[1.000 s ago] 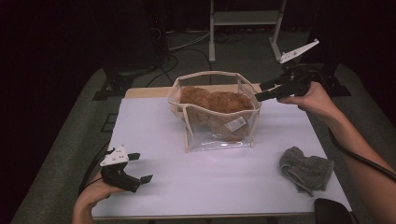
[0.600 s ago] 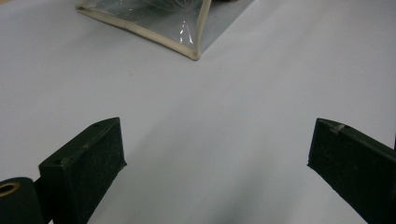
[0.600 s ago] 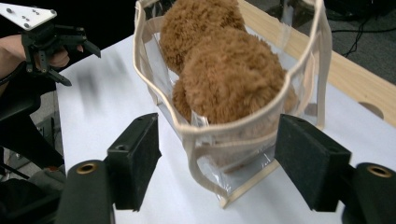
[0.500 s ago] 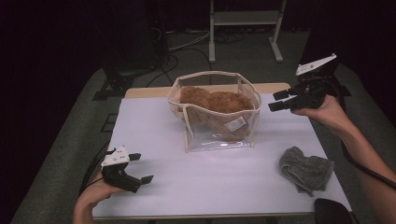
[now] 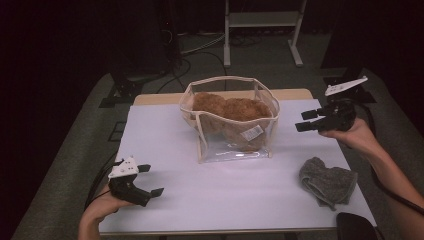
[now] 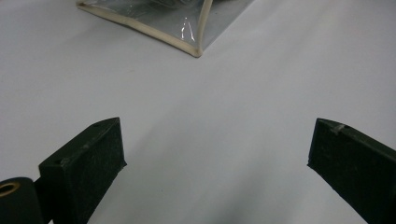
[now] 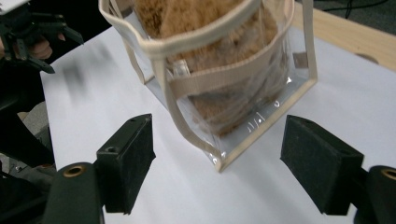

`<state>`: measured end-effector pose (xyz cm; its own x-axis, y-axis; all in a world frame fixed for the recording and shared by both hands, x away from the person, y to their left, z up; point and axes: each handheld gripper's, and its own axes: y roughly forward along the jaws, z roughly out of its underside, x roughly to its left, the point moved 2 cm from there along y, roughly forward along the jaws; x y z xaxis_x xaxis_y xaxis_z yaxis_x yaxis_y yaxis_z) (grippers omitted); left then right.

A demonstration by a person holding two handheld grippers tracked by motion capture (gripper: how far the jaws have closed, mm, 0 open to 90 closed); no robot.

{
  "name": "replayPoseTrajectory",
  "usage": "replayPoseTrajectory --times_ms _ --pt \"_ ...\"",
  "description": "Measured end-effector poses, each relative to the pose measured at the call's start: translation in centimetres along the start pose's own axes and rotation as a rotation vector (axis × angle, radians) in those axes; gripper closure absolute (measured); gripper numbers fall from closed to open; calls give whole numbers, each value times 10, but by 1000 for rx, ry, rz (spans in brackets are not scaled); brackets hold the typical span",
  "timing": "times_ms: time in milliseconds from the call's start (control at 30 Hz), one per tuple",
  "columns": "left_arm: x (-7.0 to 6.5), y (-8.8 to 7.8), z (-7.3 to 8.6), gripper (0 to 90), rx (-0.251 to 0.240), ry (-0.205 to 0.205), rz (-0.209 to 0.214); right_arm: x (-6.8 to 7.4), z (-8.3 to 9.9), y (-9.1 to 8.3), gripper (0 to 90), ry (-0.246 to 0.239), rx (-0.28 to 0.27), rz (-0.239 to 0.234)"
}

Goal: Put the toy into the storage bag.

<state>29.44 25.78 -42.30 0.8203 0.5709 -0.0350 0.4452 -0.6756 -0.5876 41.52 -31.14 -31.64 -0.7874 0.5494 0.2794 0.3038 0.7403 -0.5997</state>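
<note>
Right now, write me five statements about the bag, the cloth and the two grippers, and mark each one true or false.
1. The clear bag holds a brown furry thing. True.
2. The grey cloth lies inside the bag. False: it lies on the white table, apart from the bag, toward the right gripper's side.
3. The right gripper is shut on the bag's rim. False: its fingers stand wide apart, just opened further, with nothing between them and short of the bag.
4. The left gripper is open with only bare table between its fingers. True.
5. The bag lies flat on its side. False: it stands upright, mouth up.
</note>
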Motion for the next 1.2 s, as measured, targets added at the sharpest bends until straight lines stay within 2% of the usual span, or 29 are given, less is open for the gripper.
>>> replayPoseTrajectory --times_ms 600,1033,1200 --pt "-1 2 0 30 -8 0 4 -7 52 15 222 55 17 13" --pt "-4 2 -6 30 -33 2 15 1 87 26 216 81 23 0" --pt "-4 4 -11 30 -49 -17 -9 5 97 29 216 87 36 -5"
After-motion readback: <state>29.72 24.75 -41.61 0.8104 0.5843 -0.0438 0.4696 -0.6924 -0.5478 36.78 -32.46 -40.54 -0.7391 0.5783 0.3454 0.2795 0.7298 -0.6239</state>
